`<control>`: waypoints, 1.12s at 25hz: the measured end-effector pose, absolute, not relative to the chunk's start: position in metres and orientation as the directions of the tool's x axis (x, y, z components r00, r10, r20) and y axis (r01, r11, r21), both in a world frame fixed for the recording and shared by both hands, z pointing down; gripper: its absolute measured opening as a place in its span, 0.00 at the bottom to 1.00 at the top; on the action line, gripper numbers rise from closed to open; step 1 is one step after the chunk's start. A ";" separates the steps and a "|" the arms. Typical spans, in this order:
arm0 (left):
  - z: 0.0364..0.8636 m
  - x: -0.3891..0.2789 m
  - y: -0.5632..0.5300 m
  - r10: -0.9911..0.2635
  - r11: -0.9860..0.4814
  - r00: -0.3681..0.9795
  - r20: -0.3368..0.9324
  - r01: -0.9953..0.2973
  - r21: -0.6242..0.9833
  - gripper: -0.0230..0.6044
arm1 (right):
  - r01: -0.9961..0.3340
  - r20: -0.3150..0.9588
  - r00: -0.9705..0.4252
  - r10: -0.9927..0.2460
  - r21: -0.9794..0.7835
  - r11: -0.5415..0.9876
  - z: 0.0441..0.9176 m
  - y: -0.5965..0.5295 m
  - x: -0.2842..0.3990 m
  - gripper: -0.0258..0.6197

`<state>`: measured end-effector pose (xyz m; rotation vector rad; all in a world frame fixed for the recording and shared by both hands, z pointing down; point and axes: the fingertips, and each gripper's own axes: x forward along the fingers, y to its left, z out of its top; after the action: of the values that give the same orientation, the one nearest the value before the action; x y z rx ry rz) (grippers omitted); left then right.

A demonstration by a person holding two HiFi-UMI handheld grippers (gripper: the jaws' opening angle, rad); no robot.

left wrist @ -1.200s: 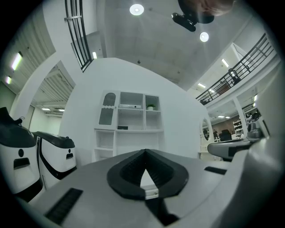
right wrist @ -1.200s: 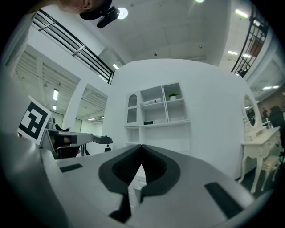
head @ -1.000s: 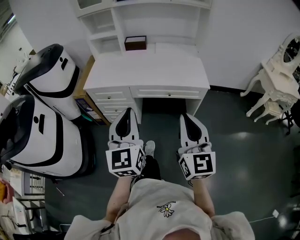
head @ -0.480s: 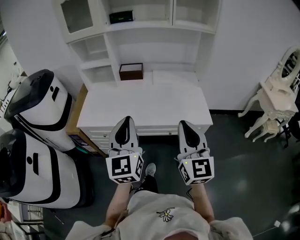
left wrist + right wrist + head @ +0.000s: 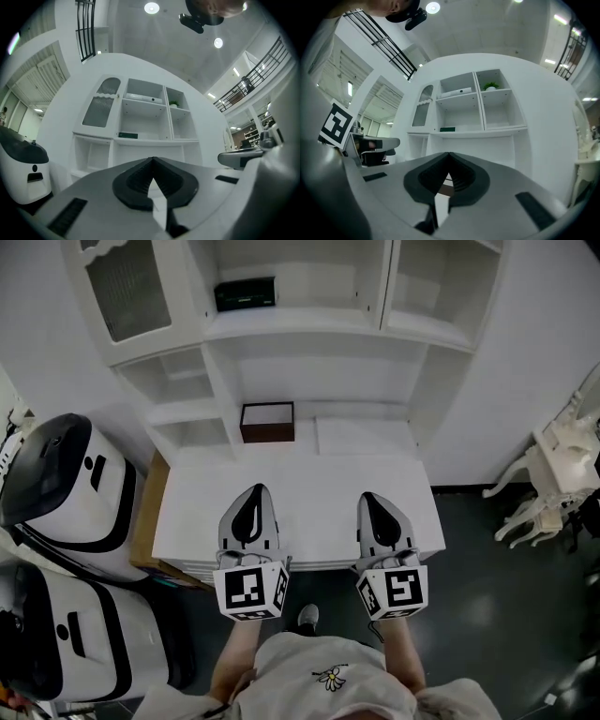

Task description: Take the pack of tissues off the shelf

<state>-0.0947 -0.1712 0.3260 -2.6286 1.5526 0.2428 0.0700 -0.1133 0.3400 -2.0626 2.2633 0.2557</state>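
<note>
Head view places the left gripper (image 5: 252, 495) and the right gripper (image 5: 373, 499) side by side over the front of the white desk (image 5: 309, 486), both aimed at the shelf unit (image 5: 300, 326). Each gripper view shows its jaws closed tip to tip with nothing between them, so both are empty.

The pack of tissues (image 5: 246, 293), which I take to be the flat dark green item, lies on the upper open shelf, left of the upright divider and well apart from both grippers. It also shows small in the left gripper view (image 5: 128, 135) and the right gripper view (image 5: 447, 129).

Step in hand is the approach. My procedure:
1. I would use the left gripper, as it sits more in line with the pack.
2. Open the jaws before entering the bay, wide enough for the pack's thin side.
3. Rise clear of the brown box (image 5: 267, 422) at the back of the desk, and stay off the shelf lip.
4. Close on the near edge. A soft pack will probably give, so grip firmly without crushing.
5. Withdraw straight out.

Writing: nothing on the pack is legible at this range. The cubes (image 5: 249, 589) carry black-and-white square markers — not text. The shirt (image 5: 323, 681) bears a small flower drawing.
</note>
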 end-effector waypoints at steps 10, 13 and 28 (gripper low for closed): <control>0.335 -0.078 -0.240 -0.875 -0.470 0.462 -0.144 -0.882 0.027 0.03 | -0.995 -0.157 -0.083 -0.984 0.075 0.072 0.340 -0.186 0.093 0.04; 0.335 -0.073 -0.247 -0.883 -0.454 0.446 -0.145 -0.890 0.028 0.03 | -0.994 -0.155 -0.096 -0.983 0.067 0.086 0.343 -0.198 0.100 0.04; 0.328 -0.061 -0.262 -0.915 -0.369 0.363 -0.176 -0.929 0.004 0.03 | -0.985 -0.175 -0.173 -0.969 0.051 0.166 0.339 -0.225 0.117 0.04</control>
<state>-0.0606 -0.2624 0.3276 -2.5129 1.7063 0.2257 0.1169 -0.2247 0.3389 -1.9514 2.3196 0.2322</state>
